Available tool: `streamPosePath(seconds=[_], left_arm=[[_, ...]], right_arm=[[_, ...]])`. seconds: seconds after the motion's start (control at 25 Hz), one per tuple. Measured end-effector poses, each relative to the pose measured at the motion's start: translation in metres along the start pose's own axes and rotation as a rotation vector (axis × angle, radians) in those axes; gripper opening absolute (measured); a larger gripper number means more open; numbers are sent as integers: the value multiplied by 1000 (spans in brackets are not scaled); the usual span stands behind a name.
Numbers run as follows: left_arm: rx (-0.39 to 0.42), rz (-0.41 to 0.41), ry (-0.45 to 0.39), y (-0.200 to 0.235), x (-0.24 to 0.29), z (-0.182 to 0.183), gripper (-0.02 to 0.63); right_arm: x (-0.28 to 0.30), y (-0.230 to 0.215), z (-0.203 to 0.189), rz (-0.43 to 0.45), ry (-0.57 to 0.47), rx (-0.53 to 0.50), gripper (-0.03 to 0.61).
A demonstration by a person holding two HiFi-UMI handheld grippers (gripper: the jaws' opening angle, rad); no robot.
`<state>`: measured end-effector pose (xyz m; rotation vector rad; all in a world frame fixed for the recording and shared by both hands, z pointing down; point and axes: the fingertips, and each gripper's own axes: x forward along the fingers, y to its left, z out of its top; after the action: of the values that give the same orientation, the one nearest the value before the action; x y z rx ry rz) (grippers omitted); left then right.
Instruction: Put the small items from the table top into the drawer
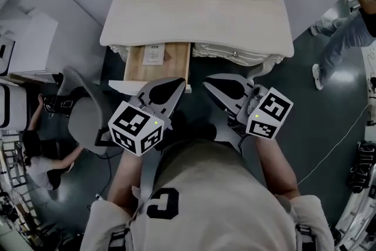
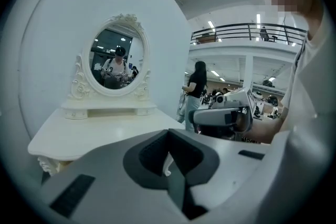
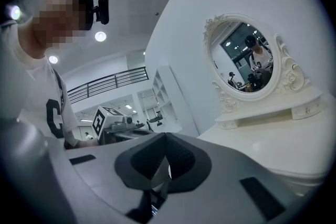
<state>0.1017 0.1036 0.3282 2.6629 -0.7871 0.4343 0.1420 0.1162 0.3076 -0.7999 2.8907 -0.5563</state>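
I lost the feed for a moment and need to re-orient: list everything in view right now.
Dressing table: one, cream, against the white wall ahead.
Mirror: one, oval, cream carved frame, at the table's back.
Drawer: one, wooden bottom, pulled out at the table's front left.
Label: one, white, lying in the drawer.
Chair: one, grey, on the floor at left.
Bystanders: two, one far right, one low left.
Small items on the table top: none visible.
Left gripper: grey, shut, empty.
Right gripper: grey, shut, empty.
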Motion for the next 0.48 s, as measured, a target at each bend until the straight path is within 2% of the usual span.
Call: streamPosePath(seconds=[0.2,0.48], left_arm=[[-1,10,34,-13,5,-5,57],[5,-1,26,-11,12,5,57]], right_arm=[[-6,-3,-9,30,-9,41,28],[-8,-7,-1,32,-6,41,28]])
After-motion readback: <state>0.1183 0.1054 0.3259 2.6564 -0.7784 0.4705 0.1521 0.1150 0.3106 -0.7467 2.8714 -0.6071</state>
